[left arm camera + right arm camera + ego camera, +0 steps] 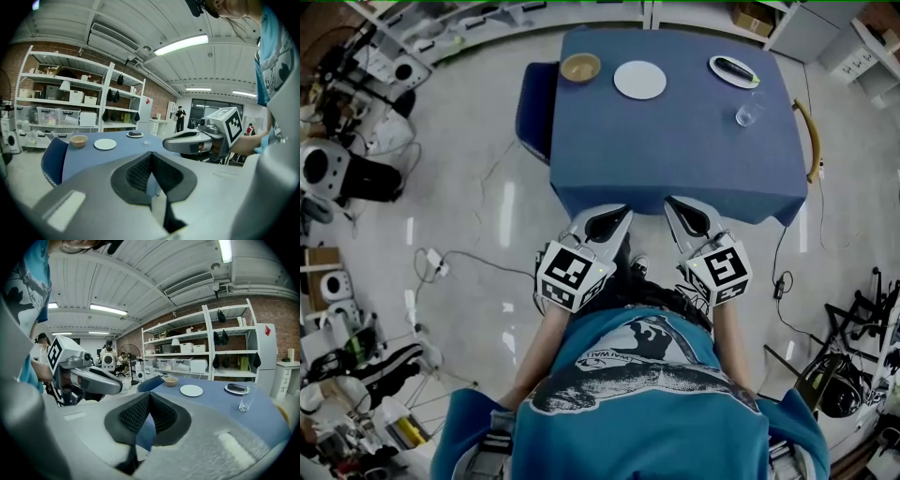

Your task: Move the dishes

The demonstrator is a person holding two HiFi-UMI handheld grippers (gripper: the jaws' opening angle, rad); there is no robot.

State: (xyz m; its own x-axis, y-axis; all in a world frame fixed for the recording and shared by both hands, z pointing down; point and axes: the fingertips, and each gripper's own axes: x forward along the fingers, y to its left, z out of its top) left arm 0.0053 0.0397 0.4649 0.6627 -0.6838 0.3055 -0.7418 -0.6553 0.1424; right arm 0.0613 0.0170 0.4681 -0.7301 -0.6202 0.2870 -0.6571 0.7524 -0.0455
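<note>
On the blue-clothed table (675,159) the dishes stand along the far edge: a tan bowl (580,67), a white plate (639,80), and a plate with a dark object on it (733,70). A clear glass (748,114) stands nearer, to the right. My left gripper (620,215) and right gripper (674,206) hover side by side just short of the table's near edge, both shut with nothing held. The left gripper view shows the bowl (78,139), white plate (105,144) and right gripper (197,140). The right gripper view shows the bowl (171,380), white plate (191,390), glass (244,401).
A blue chair (534,108) stands against the table's left side and a wooden chair back (811,141) at its right. Cables and equipment lie on the floor at left (356,169) and right (853,328). Shelving (65,108) with bins stands behind the table.
</note>
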